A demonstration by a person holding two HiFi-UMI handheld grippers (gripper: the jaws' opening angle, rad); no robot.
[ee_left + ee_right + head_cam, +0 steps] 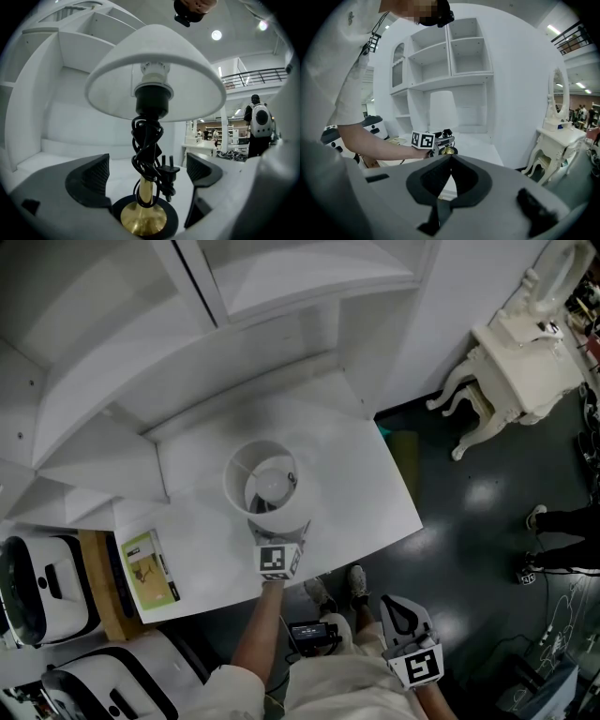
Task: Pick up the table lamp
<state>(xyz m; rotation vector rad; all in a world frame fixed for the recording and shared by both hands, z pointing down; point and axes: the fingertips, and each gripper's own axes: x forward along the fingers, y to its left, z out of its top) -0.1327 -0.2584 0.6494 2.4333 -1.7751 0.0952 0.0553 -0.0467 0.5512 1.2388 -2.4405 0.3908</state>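
The table lamp stands on the white desk, seen from above as a round white shade. In the left gripper view its white shade sits over a brass stem on a black base, with a black cord and plug wound round the stem. My left gripper is open, its fingers standing on either side of the stem without touching it. It reaches in from the desk's front edge. My right gripper hangs off the desk, shut and empty.
A green booklet lies at the desk's front left. White shelving rises behind the lamp. White and black appliances and a cardboard box stand at left; an ornate white dressing table at right.
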